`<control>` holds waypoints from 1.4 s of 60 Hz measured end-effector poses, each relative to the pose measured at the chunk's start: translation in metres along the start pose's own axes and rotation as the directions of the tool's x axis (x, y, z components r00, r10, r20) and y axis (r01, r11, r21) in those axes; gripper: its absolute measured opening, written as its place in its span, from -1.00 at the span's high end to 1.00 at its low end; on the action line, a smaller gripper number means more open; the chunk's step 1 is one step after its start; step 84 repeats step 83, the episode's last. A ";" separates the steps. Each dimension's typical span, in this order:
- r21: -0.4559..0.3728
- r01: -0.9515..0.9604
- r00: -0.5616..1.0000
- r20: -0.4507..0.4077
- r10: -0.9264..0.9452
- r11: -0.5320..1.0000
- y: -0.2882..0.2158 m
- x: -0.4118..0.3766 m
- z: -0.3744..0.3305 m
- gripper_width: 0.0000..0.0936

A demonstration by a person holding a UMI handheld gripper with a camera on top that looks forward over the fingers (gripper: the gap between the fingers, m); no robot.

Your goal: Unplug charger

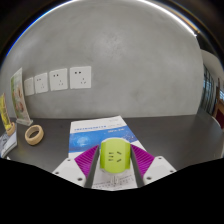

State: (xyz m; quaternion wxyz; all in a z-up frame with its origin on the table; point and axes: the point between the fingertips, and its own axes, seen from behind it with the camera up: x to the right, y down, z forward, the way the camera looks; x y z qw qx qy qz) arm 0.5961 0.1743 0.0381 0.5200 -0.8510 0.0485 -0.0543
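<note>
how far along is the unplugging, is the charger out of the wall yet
The unplugging looks done: the yellow-green charger sits between the gripper fingers, clear of the wall sockets, which look empty. In hand: the fingers appear closed on the charger. Left: set it down, perhaps near the booklet on the table.

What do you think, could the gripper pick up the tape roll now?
Probably not yet: the gripper is shut on a yellow-green object, though the path to the tape roll looks free.
</note>
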 end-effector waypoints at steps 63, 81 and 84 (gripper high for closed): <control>0.064 -0.017 0.997 0.080 0.012 0.998 0.114 -0.130 -0.401 -0.66; 0.096 0.044 0.993 0.104 -0.054 0.994 0.158 -0.016 -0.443 -0.66; 0.089 0.039 0.992 0.116 -0.049 0.995 0.166 -0.006 -0.446 -0.65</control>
